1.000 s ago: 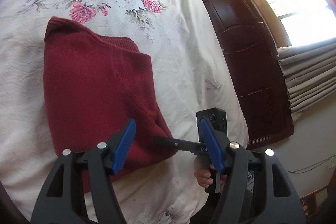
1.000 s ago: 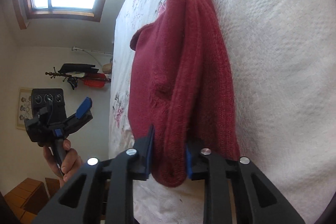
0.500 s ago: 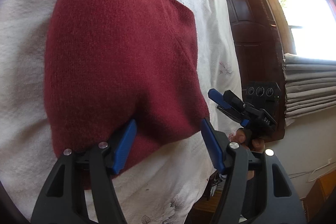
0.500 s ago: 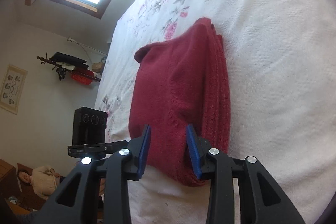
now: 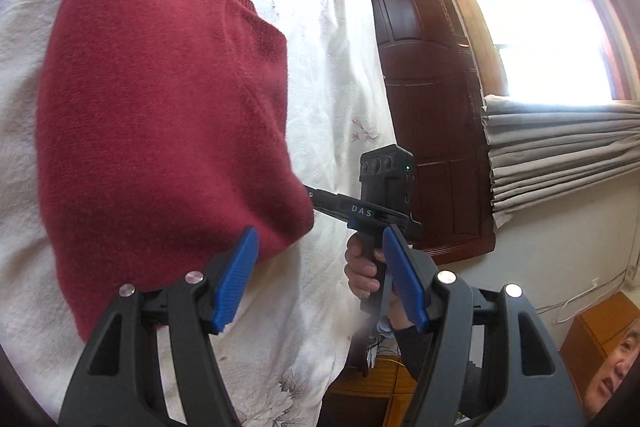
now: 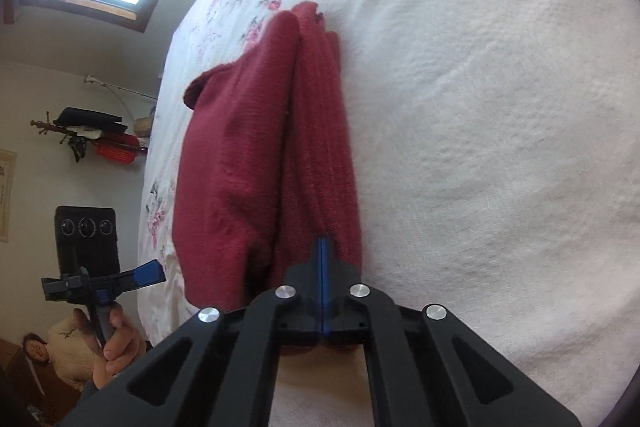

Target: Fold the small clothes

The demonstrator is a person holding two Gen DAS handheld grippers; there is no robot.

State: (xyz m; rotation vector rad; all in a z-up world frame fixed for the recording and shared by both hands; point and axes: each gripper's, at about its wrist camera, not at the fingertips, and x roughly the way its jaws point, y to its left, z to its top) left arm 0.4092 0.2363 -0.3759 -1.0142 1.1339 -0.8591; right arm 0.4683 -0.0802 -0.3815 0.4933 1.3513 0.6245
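A folded dark red knit sweater [image 5: 160, 115] lies on the white floral bedspread [image 5: 320, 27], close to the bed's edge. My left gripper [image 5: 320, 275] hovers open over the sweater's near corner, nothing between its blue pads [image 5: 236, 275]. In the right wrist view the sweater [image 6: 248, 163] shows as stacked layers. My right gripper [image 6: 323, 247] has its jaws pressed together, their tips buried in the sweater's near edge between two layers. From the left wrist view the right gripper [image 5: 316, 197] reaches into that corner, its tips hidden by the fabric.
The bed's edge drops off just right of the sweater. Beyond it stand a dark wooden wardrobe [image 5: 424, 87] and a bright window with folded blinds [image 5: 560, 155]. A wall rack [image 6: 92, 135] and a seated person [image 6: 60, 355] are across the room. Bare bedspread [image 6: 500, 147] spreads right of the sweater.
My right gripper let go of the thick fold, opened, then shut again lower on the sweater's edge. My left gripper moved in close over the sweater and stayed open.
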